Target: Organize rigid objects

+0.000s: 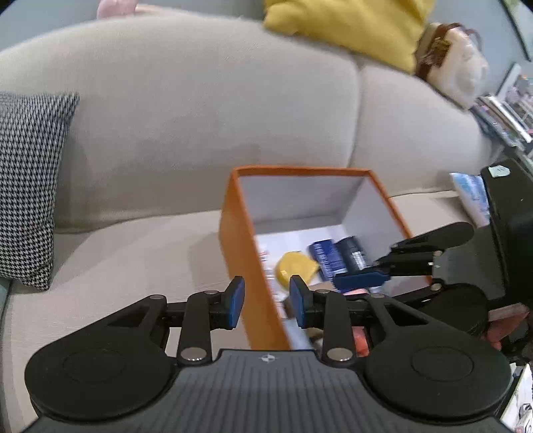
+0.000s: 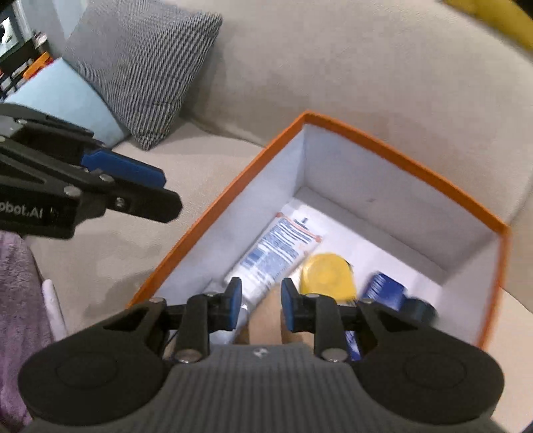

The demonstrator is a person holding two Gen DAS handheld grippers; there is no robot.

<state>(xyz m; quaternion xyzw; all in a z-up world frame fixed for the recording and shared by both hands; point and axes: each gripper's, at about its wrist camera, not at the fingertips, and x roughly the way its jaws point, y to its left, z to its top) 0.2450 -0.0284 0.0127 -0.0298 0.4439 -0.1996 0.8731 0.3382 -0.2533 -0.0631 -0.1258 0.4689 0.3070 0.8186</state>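
An open orange box (image 1: 235, 239) with a white inside stands on a beige sofa seat; it also shows in the right wrist view (image 2: 393, 150). Inside lie a yellow round object (image 1: 294, 266) (image 2: 326, 274), a blue can (image 1: 336, 258) (image 2: 386, 288) and a white tube with blue print (image 2: 276, 253). My left gripper (image 1: 266, 301) is open and empty, its fingers astride the box's left wall. My right gripper (image 2: 258, 304) is open and empty, above the box's near end; it shows from the side in the left wrist view (image 1: 363, 278).
A black-and-white houndstooth cushion (image 1: 26, 186) (image 2: 143, 66) leans at the sofa's left. A yellow cushion (image 1: 346, 23) and a white bag (image 1: 453, 70) sit on the backrest. A light blue cushion (image 2: 63, 96) and a purple cloth (image 2: 16, 313) lie at the left.
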